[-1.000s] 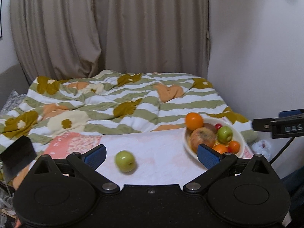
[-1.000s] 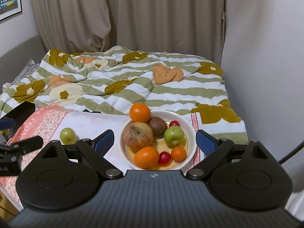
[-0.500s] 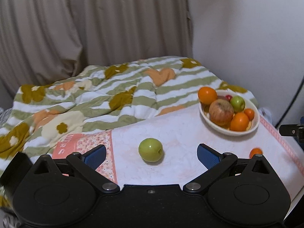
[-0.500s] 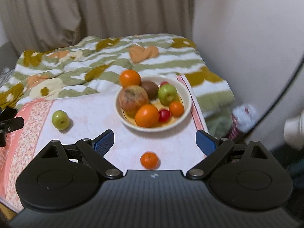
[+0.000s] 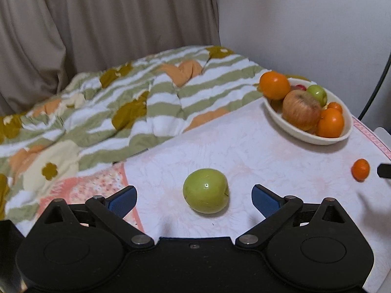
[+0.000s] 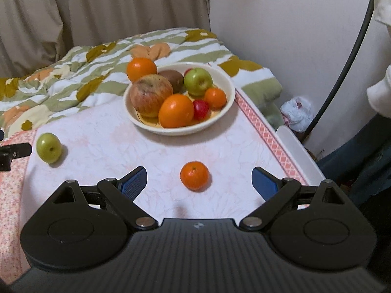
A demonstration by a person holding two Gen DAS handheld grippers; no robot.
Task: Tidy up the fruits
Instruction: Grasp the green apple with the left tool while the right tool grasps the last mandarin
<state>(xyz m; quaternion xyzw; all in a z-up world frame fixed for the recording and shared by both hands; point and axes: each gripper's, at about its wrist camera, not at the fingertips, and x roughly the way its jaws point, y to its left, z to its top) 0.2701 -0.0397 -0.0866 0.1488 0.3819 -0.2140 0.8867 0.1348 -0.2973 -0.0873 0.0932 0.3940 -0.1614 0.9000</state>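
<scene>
Your left gripper [image 5: 194, 199] has its jaws spread wide with the green apple [image 5: 205, 190] between them, untouched, on the counter [image 5: 256, 151]. Your right gripper [image 6: 199, 183] is just as wide apart around the small orange [image 6: 194, 175], not touching it. The bowl [image 6: 227, 102] of fruit sits at 12 o'clock from your right gripper, at 2 o'clock from your left.

Kiwi [image 6: 172, 79] and red fruit [image 6: 188, 71] half hidden behind bowl fruit, duvet [image 5: 97, 112] blurred, cut off left
</scene>
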